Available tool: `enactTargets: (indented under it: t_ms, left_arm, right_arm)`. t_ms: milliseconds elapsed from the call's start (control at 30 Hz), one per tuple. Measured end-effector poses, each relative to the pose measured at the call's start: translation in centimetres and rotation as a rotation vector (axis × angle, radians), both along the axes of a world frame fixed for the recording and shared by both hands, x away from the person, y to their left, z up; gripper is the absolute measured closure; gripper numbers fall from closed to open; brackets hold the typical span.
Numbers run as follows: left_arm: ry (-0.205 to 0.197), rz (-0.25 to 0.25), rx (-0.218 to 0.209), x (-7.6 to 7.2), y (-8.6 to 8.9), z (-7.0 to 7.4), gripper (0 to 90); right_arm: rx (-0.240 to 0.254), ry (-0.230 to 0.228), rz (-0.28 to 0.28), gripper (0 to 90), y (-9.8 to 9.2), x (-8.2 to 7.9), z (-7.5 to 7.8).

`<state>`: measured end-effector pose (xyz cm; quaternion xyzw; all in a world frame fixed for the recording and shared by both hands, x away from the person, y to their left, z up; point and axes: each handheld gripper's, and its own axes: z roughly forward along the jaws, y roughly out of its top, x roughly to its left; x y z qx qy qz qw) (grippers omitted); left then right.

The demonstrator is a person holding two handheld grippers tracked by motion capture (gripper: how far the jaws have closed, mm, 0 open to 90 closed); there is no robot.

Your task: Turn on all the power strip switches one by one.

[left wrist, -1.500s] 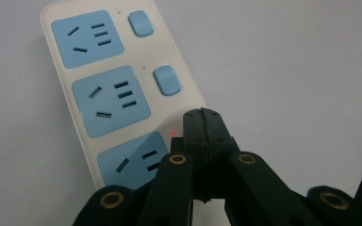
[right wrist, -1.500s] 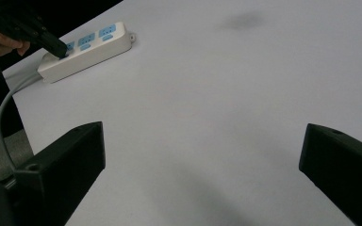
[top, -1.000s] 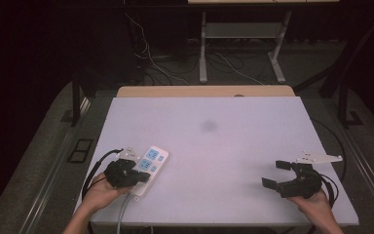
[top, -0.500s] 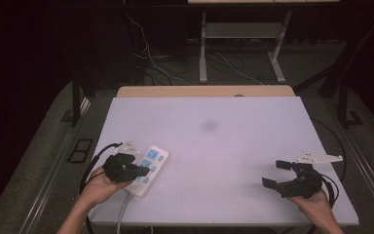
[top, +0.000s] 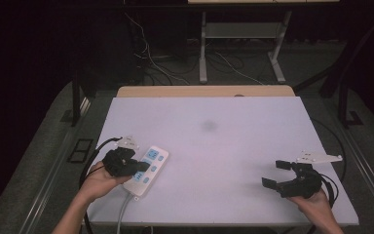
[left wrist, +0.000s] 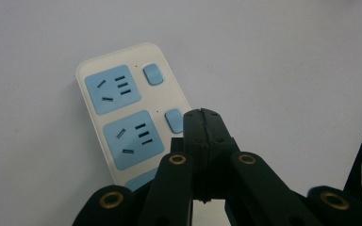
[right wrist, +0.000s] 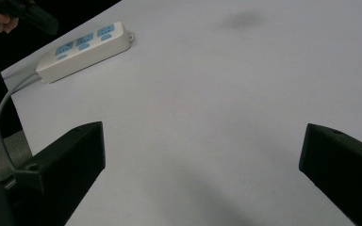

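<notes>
My left tongs are pressed fully together with nothing between them, tips hovering over a blue switch button on the white power strip; the strip lies at the surface's near-left corner; my right tongs stand wide, well apart on the near right.

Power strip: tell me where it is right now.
In the high view the power strip lies near the table's front left corner, under the shut left gripper, whose tips sit by its middle switch; the right gripper is far across.
</notes>
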<state>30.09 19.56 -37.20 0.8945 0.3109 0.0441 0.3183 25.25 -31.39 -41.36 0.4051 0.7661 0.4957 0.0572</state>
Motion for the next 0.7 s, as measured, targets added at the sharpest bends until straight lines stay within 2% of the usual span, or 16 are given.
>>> enactTargets:
  t_ms: [700]
  left_arm:
    - [0.01,0.002,0.006,1.5,-0.8,-0.4,89.2]
  right_arm:
    - [0.0,0.001,0.002,0.7,0.0,0.0,0.0]
